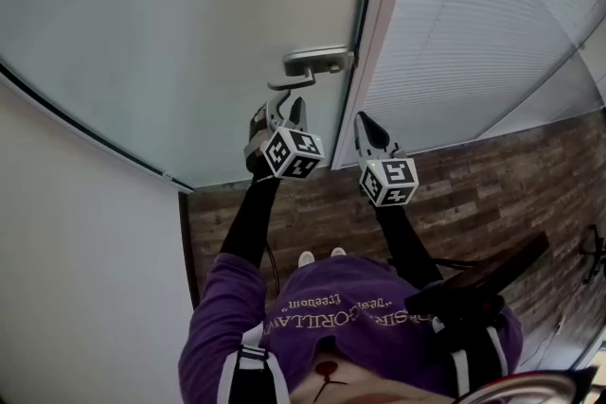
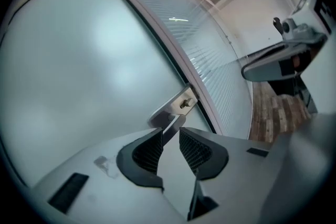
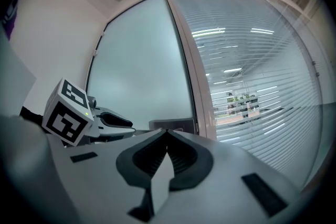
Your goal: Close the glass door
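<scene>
The frosted glass door [image 1: 180,33] stands straight ahead of the person, its latch edge close beside the pale frame [image 1: 386,14]. A tall pane like this is probably heavy, rigid and slick, and brittle if slammed, so the metal lever handle [image 2: 176,106] looks the sensible hold. The left gripper [image 2: 169,136] has its jaws spread, with the lever's end at their mouth but not pinched. The right gripper [image 3: 167,135] is pressed together and empty.
</scene>
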The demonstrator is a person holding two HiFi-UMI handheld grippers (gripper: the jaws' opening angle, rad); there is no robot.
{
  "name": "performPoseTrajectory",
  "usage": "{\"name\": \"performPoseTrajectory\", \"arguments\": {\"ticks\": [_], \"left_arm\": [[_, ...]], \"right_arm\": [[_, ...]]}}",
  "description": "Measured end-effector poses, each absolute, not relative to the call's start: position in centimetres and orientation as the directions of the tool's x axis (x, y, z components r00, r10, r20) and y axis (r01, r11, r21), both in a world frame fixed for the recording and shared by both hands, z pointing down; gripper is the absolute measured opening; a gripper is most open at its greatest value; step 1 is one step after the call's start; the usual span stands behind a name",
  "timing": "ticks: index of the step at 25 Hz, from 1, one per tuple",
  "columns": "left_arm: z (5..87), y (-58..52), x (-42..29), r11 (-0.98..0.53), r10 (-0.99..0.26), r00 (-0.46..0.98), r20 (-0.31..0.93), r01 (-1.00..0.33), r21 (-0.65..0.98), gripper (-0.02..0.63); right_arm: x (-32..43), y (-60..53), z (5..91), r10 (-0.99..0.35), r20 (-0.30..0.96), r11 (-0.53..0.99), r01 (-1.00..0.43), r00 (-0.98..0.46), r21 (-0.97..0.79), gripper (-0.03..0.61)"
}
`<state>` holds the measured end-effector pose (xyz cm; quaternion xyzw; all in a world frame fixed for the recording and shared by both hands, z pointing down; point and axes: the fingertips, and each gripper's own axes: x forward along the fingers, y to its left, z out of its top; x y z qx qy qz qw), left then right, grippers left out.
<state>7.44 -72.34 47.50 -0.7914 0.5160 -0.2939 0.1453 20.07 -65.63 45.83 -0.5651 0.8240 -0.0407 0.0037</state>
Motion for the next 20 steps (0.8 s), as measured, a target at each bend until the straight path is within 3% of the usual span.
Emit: {"name": "performPoseTrajectory", "arguments": {"ticks": [3, 12, 20], "left_arm": [[46.7, -70.7, 6.4, -0.375, -0.921, 0.297, 0.252, -0.849, -0.373, 0.003], [45.4, -66.5, 4.3, -0.262, -0.96, 0.248, 0.127, -0.96, -0.1, 0.002], [45.5, -65.1, 2.4, -0.21, -0.973, 0.201, 0.112, -0.975, -0.069, 0.002]], "right_arm": [[19.5, -65.5, 45.5, -0.927, 0.036, 0.37, -0.926, -0.373, -0.069, -0.009], [17.8, -65.1, 44.5, -0.918, 0.028, 0.392, -0.918, -0.395, -0.061, -0.009], [16.9, -65.5, 43.9, -0.916, 0.028, 0.398, -0.916, -0.4, -0.042, -0.009]]}}
